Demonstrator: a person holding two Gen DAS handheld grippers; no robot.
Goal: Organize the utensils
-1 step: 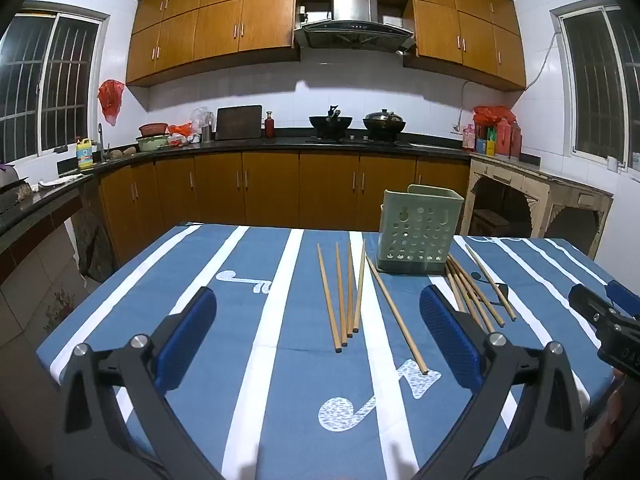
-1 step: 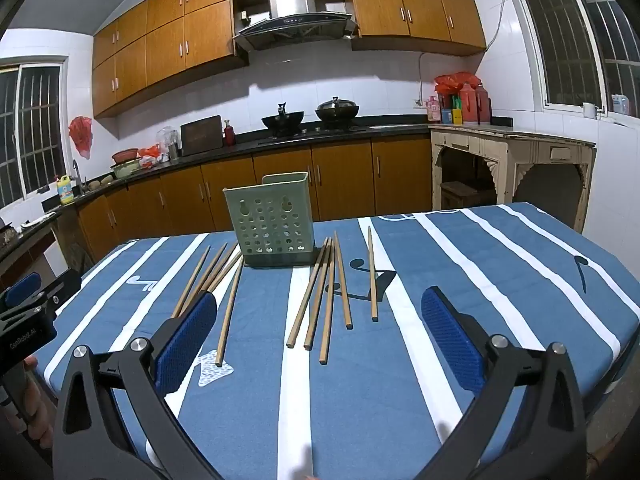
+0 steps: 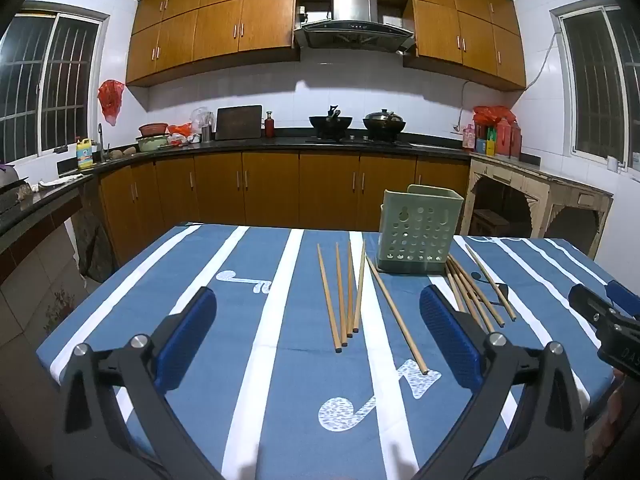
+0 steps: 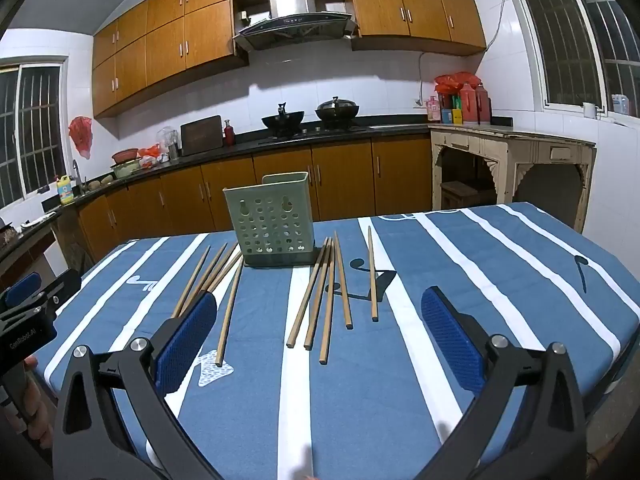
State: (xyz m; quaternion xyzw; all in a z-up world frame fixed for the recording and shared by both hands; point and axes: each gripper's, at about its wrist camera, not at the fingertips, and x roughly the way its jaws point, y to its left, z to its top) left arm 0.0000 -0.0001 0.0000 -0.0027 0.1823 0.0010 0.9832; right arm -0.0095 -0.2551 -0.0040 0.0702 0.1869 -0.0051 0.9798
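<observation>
A pale green perforated utensil holder stands upright on the blue striped tablecloth; it also shows in the right wrist view. Several wooden chopsticks lie flat on both sides of it: a left group, one slanted stick and a right group. In the right wrist view the groups lie left and right of the holder. My left gripper is open and empty above the near table. My right gripper is open and empty too.
The table's near edge runs below both grippers. The other gripper shows at the right edge of the left wrist view and the left edge of the right wrist view. Kitchen counters with woks stand behind the table.
</observation>
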